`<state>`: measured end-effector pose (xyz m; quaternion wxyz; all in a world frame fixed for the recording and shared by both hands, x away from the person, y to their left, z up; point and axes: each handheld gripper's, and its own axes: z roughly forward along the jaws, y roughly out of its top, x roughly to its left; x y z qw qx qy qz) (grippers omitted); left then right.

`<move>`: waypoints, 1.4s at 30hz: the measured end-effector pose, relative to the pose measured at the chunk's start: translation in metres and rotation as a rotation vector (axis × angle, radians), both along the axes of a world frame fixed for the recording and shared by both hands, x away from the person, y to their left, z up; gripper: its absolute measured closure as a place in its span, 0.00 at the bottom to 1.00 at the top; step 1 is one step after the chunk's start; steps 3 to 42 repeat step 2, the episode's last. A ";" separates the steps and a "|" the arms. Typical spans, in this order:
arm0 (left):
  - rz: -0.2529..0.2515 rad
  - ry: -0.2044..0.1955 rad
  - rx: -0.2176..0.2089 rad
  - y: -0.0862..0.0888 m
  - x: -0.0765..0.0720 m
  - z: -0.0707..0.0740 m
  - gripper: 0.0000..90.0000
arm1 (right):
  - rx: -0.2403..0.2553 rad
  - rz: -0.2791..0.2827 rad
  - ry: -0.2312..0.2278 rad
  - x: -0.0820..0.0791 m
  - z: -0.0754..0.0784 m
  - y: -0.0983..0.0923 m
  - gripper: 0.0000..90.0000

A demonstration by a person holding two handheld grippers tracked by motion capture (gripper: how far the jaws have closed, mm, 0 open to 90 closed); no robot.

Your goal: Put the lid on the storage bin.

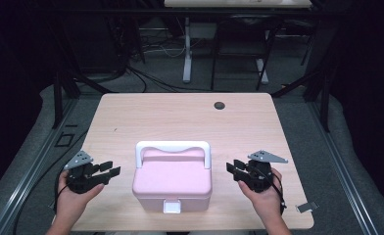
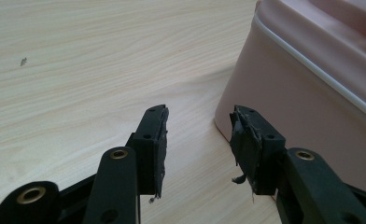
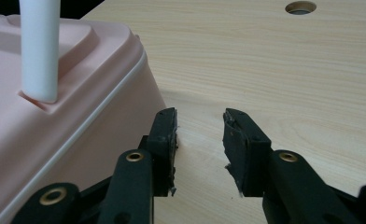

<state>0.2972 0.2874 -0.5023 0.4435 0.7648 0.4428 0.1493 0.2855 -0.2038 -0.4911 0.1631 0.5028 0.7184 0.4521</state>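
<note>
A pale wood-grain worktop [image 1: 180, 117] carries a pink box [image 1: 173, 183] with a white handle, closed, standing toward six o'clock of centre. A round dark hole [image 1: 219, 105] sits in the worktop toward one o'clock, well apart from the box.

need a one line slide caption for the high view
Two open hand-held grippers, left and right, flank a closed pink plastic box with a white handle on a light wooden table.

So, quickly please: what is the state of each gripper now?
Left gripper: open, holding nothing, beside the pink box.
Right gripper: open, holding nothing.
</note>
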 end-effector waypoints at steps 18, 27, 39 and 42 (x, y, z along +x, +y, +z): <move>0.001 0.007 -0.003 -0.001 0.001 -0.002 0.62 | -0.005 -0.002 -0.006 0.000 -0.002 0.000 0.69; 0.001 0.007 -0.003 -0.001 0.001 -0.002 0.62 | -0.005 -0.002 -0.006 0.000 -0.002 0.000 0.69; 0.001 0.007 -0.003 -0.001 0.001 -0.002 0.62 | -0.005 -0.002 -0.006 0.000 -0.002 0.000 0.69; 0.001 0.007 -0.003 -0.001 0.001 -0.002 0.62 | -0.005 -0.002 -0.006 0.000 -0.002 0.000 0.69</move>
